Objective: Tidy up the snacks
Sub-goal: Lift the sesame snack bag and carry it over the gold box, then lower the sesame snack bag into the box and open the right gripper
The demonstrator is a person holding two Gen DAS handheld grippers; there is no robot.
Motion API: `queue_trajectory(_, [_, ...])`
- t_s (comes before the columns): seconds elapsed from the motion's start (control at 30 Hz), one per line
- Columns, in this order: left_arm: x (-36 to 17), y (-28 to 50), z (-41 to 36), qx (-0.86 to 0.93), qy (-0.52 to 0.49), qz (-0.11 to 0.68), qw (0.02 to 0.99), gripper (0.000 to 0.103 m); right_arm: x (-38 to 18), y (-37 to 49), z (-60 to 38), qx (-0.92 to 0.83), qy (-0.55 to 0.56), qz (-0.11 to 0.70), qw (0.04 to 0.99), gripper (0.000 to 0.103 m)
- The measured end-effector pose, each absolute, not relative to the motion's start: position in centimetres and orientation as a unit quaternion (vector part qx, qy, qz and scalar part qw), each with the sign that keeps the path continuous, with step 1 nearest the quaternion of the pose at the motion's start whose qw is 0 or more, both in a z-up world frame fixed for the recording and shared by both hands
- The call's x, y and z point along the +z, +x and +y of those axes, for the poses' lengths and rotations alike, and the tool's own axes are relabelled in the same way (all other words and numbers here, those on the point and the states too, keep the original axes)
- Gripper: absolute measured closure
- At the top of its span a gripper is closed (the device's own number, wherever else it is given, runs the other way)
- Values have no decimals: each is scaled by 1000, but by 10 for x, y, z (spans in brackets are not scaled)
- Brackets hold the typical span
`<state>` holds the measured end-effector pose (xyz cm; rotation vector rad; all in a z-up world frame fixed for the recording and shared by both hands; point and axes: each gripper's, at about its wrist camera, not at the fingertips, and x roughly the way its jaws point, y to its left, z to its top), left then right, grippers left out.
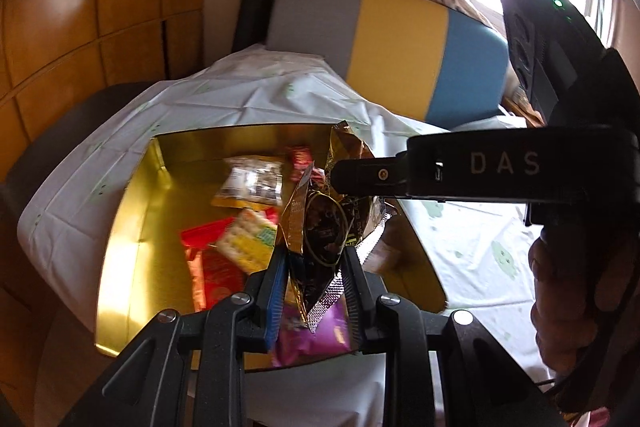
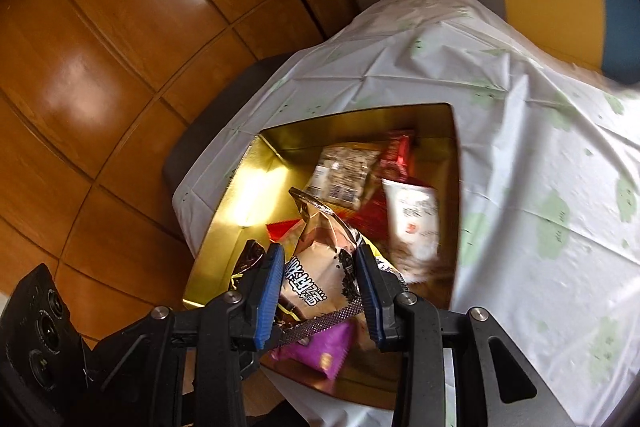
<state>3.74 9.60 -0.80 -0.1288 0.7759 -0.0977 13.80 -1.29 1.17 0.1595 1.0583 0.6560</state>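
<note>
Both claws grip one snack packet above a gold metal tin. Seen from the left wrist camera, the left gripper is clenched on a crinkled gold-and-dark foil snack bag, which hangs over the right half of the gold tin; the right gripper comes in from the right side and its tip meets the upper part of the same bag. Inside the tin lie a red packet, a yellow-and-white packet and a purple packet near the front edge. Seen from the right wrist camera, the right gripper grasps the foil snack bag, with black lettering, between its blue pads, over the front part of the tin; a white pouch lies toward the right wall. The tin stands on a white tablecloth with green prints. I judge the bag is being placed into the tin: it is better to lower it to a free place near the left wall, let one claw go first, and not squeeze hard, because the contents may crush.
</note>
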Motion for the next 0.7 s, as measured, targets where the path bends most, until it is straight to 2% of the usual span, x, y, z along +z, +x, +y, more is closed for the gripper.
queue_trajectory(0.13, [-14,46,107,-37,-68,382,921,76,5,146,0,306,74,498,808,66])
queue_trajectory(0.37, [-56,75,128,-17,-117,446,887,77,-22,159,-2,290,82,523,797,64])
queue_trajectory(0.7, [-62,86,127,-11,-105,441,892,76,-39,151,12,305,55,531,789,64])
